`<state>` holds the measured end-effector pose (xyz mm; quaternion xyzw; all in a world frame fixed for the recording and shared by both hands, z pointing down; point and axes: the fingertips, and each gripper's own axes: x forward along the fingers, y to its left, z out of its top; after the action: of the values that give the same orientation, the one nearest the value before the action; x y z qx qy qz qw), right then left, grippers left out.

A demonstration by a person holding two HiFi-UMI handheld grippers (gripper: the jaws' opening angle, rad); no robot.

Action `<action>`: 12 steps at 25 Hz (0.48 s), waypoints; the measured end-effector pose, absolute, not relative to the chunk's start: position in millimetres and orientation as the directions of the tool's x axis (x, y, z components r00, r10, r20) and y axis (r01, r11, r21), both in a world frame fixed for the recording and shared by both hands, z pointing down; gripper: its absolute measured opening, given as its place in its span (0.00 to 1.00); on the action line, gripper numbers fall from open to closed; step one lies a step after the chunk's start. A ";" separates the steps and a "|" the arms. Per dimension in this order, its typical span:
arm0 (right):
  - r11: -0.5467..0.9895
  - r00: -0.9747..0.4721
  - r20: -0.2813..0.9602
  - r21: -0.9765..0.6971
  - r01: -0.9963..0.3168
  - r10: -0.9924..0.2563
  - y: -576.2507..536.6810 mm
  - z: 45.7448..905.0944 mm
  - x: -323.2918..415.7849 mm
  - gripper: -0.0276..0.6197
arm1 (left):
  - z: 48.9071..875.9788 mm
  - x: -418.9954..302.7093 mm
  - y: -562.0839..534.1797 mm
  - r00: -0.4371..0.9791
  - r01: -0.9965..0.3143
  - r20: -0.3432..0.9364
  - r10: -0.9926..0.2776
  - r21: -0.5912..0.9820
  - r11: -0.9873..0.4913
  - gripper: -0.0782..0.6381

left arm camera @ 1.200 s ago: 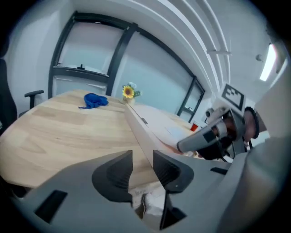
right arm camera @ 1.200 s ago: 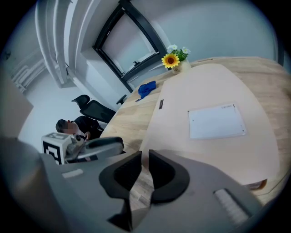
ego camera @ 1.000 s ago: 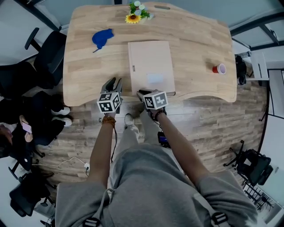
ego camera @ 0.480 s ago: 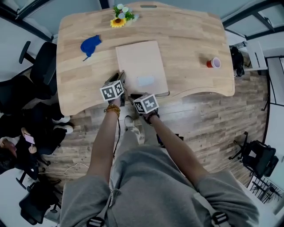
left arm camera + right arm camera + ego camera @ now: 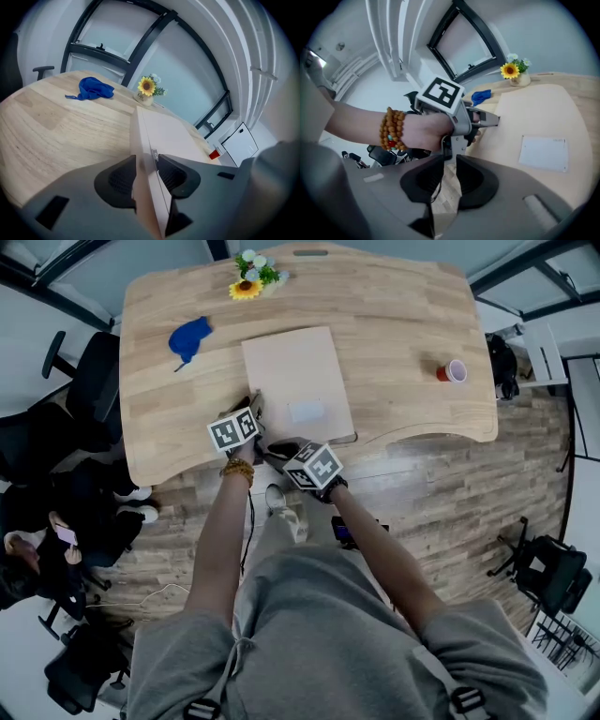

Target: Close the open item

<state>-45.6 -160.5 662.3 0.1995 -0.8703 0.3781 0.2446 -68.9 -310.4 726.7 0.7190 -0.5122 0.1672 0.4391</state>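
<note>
The flat beige box lies closed on the table, mid-width, its short end at the table's near edge. The left gripper is at the box's near left corner, just inside that edge, clamped on the box's side wall with one pad on each face. The right gripper hangs just off the table's near edge. Its jaws have just been opening, and nothing is between them.

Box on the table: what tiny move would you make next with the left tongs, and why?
Probably ease the left tongs open and draw back. They pinch the near corner of the box, whose lid already looks flat with only a thin seam along its side, so little seems left to close.
</note>
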 end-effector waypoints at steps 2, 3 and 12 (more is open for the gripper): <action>0.655 -0.835 0.521 -0.570 -0.497 -0.180 -161.1 642.6 -41.8 0.18 | 728.8 -69.1 -310.2 0.430 -0.874 0.691 -0.581 0.481 -0.074 0.32; 0.666 -0.844 0.500 -0.564 -0.487 -0.194 -162.0 634.1 -38.0 0.18 | 729.6 -69.2 -310.1 0.435 -0.869 0.690 -0.579 0.490 -0.069 0.33; 0.630 -0.818 0.443 -0.529 -0.569 -0.366 -180.1 605.0 22.8 0.18 | 718.1 -71.8 -309.1 0.416 -0.891 0.681 -0.603 0.438 -0.120 0.33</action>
<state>22.8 -180.1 605.0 0.2624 -0.8905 0.3406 0.1486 -71.8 -309.1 718.1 0.7285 -0.5128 0.1710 0.4208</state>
